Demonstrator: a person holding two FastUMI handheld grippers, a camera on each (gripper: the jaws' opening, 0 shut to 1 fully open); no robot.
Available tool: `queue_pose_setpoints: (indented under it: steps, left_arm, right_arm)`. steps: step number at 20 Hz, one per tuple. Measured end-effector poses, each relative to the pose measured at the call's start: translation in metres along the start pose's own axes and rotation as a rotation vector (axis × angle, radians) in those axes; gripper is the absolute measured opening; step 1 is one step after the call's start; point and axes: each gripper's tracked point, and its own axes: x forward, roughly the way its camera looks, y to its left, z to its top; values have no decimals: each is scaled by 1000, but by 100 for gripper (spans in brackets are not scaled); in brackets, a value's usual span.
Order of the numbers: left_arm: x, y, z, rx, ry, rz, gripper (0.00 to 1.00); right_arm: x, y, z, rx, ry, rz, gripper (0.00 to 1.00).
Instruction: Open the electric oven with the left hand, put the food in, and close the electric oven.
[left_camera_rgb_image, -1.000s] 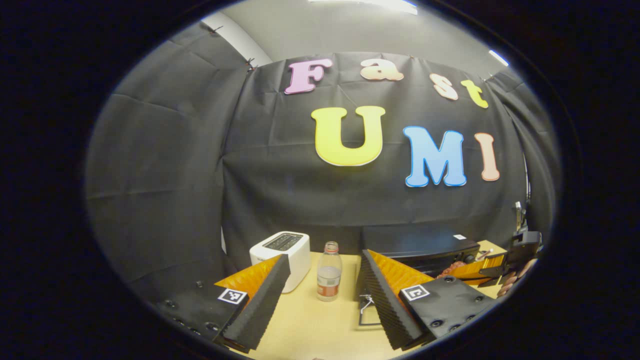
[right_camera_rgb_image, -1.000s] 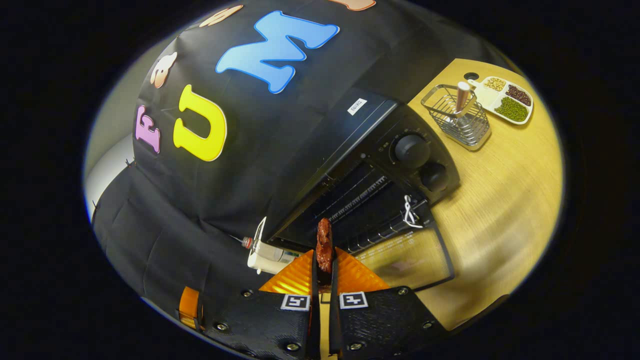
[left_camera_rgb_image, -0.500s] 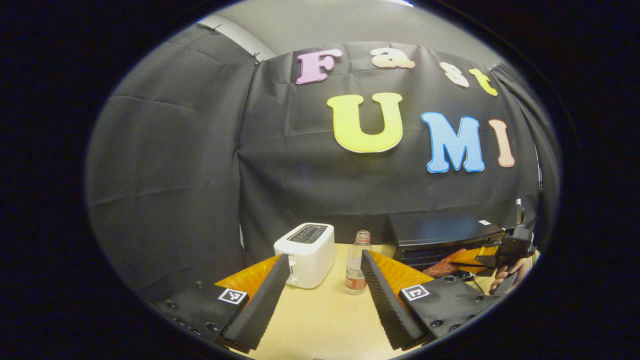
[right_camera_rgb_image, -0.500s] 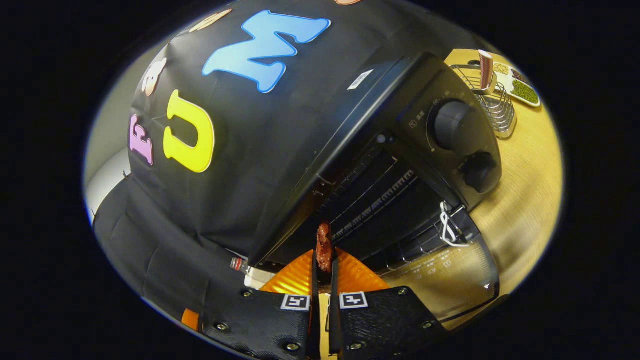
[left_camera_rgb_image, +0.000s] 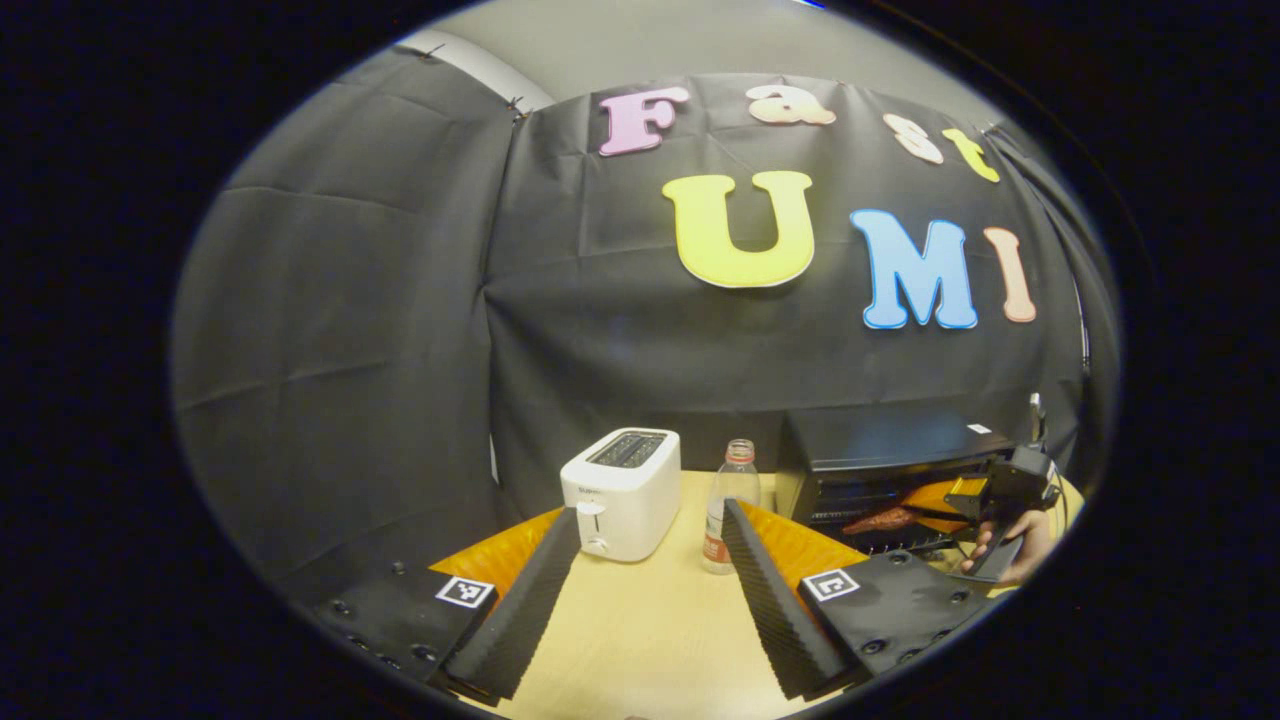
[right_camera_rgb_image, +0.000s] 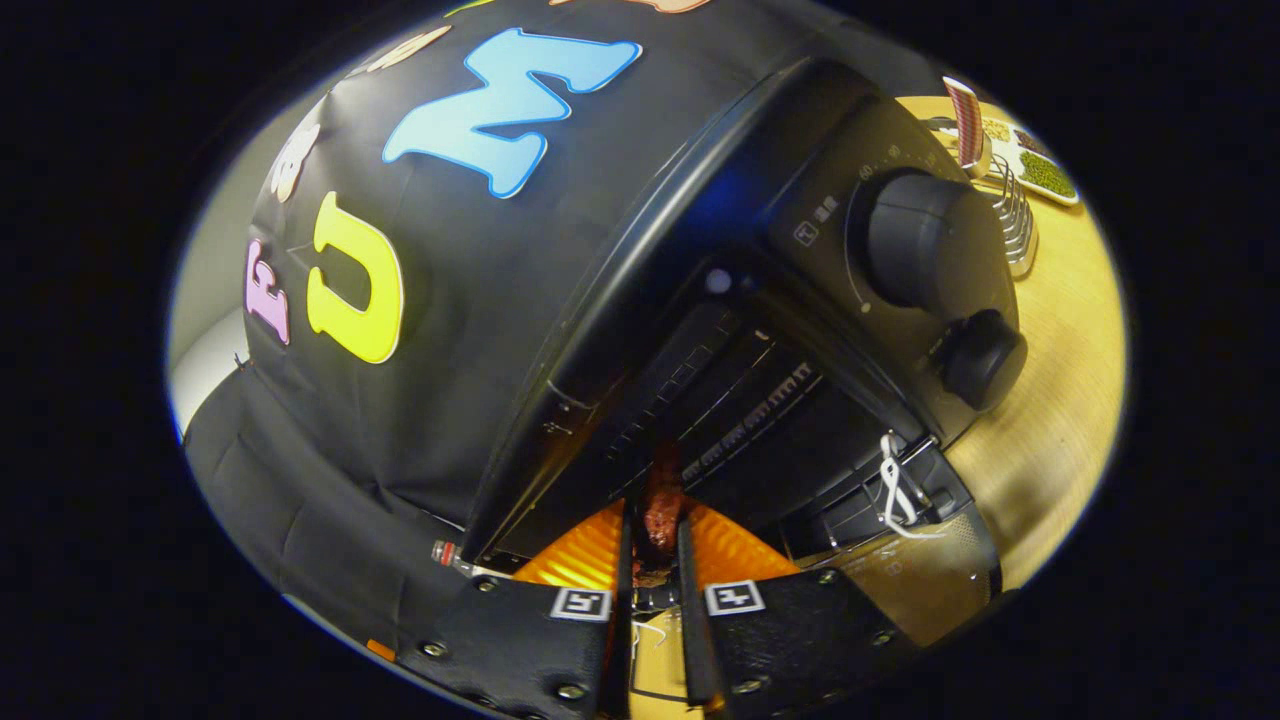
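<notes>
Wooden table (left_camera_rgb_image: 640, 630) under everything, pale top. Black electric oven (right_camera_rgb_image: 700, 300) at the back against the wall cloth, door (right_camera_rgb_image: 920, 575) dropped open and lying flat out front, wire rack (right_camera_rgb_image: 745, 415) visible inside the dark cavity; two round knobs (right_camera_rgb_image: 925, 250) on the front panel. In the left gripper view, oven (left_camera_rgb_image: 880, 455) sits at right, white toaster (left_camera_rgb_image: 622, 492) to its left, clear plastic bottle (left_camera_rgb_image: 728, 505) standing upright between the two. Wire basket (right_camera_rgb_image: 1010, 215) and a sectioned tray of beans (right_camera_rgb_image: 1045, 175) well apart past the oven's knob side. Right gripper (right_camera_rgb_image: 655, 545) pinched onto the food (right_camera_rgb_image: 660, 505) (reddish-brown strip, meat-like), both fingers pressing its sides, food tip poking into the oven mouth just over the open door. Same right gripper (left_camera_rgb_image: 925, 510) seen far off in the left gripper view, hand (left_camera_rgb_image: 1010, 545) on its handle, food (left_camera_rgb_image: 880, 520) pointing into the oven. Left gripper (left_camera_rgb_image: 650, 590) spread wide, holding nothing, hovering over bare table in front of toaster and bottle.
</notes>
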Motion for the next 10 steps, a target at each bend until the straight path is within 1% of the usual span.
queue_pose_setpoints:
  steps: [1, 2, 3, 4, 5, 6, 7, 10]
  left_arm:
    - [-2, -2, 1, -1, 0, -3, 92]
    - [-2, -5, 2, -3, -3, -6, 96]
    - [-2, -8, 3, -3, -2, -9, 100]
    - [-4, -11, 1, -3, 0, -14, 96]
    - [-5, -15, 1, -3, 0, -19, 100]
    - [-5, -20, 2, -2, -3, -24, 100]
    - [-8, -24, 4, 1, -5, -31, 100]
    - [-16, -39, 4, 14, -14, -53, 100]
  right_arm:
    - [-1, -4, 1, -12, 1, -12, 30]
    - [-2, -5, 0, -27, -2, -22, 38]
    - [-3, -6, 1, -43, -6, -26, 39]
    - [-8, -1, 5, -56, -19, -10, 59]
    - [-12, -6, 12, -87, -33, -43, 79]
    - [-16, -10, 13, -117, -47, -57, 99]
    - [-21, -11, 18, -143, -58, -64, 97]
    - [-40, -11, 25, -219, -78, -75, 97]
